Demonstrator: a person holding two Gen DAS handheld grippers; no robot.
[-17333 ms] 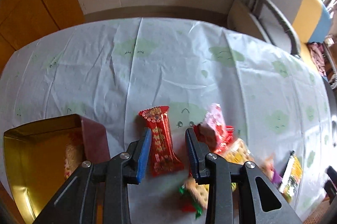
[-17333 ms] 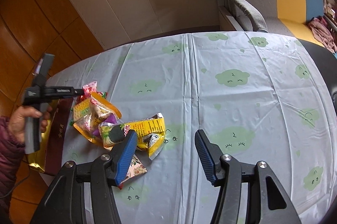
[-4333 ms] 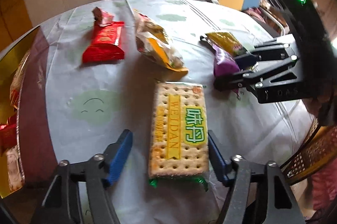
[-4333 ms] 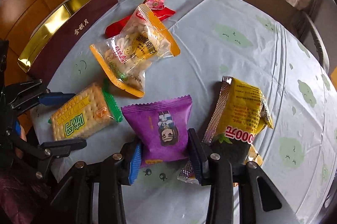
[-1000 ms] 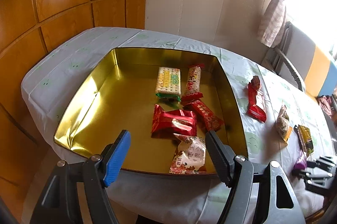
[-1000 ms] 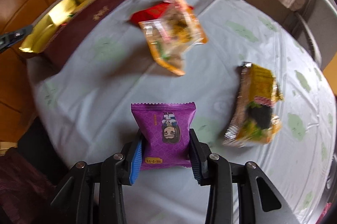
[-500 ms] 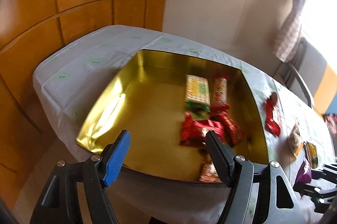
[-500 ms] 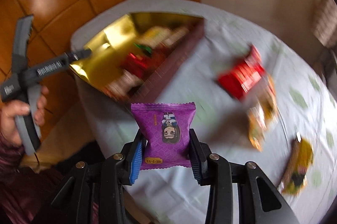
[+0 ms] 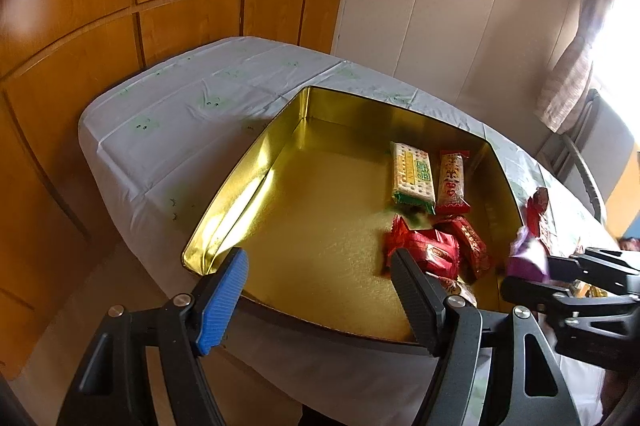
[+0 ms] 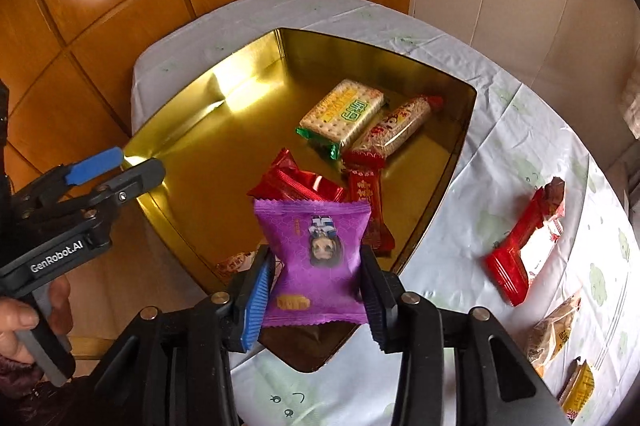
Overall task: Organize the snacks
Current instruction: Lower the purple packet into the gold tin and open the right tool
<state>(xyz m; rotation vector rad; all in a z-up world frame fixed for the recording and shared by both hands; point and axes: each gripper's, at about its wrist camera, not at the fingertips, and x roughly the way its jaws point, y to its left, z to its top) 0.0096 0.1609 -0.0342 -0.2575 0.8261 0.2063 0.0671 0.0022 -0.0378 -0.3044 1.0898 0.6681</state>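
In the right wrist view a purple snack packet (image 10: 316,238) sits between the pads of my right gripper (image 10: 316,258). The pads still touch its pinched waist while the jaws are opening. It hangs over the near corner of the open gold box (image 10: 224,145). The box holds a cracker pack (image 10: 344,113) and several red-wrapped snacks. The left wrist view shows the same packet (image 9: 526,260) at the right, above the box's (image 9: 320,218) right wall. My left gripper (image 9: 318,262) is open and empty over the box's near rim.
On the tablecloth right of the box lie a red packet (image 10: 520,246), a clear peanut bag (image 10: 554,334) and a yellow packet (image 10: 578,392). A hand (image 10: 24,318) holds the left gripper's handle. Wood panelling stands behind the table, a chair (image 9: 580,161) at the far right.
My right gripper carried the purple packet from above the tablecloth to over the gold box. The left gripper drifted left, so the box sits further right in its view.
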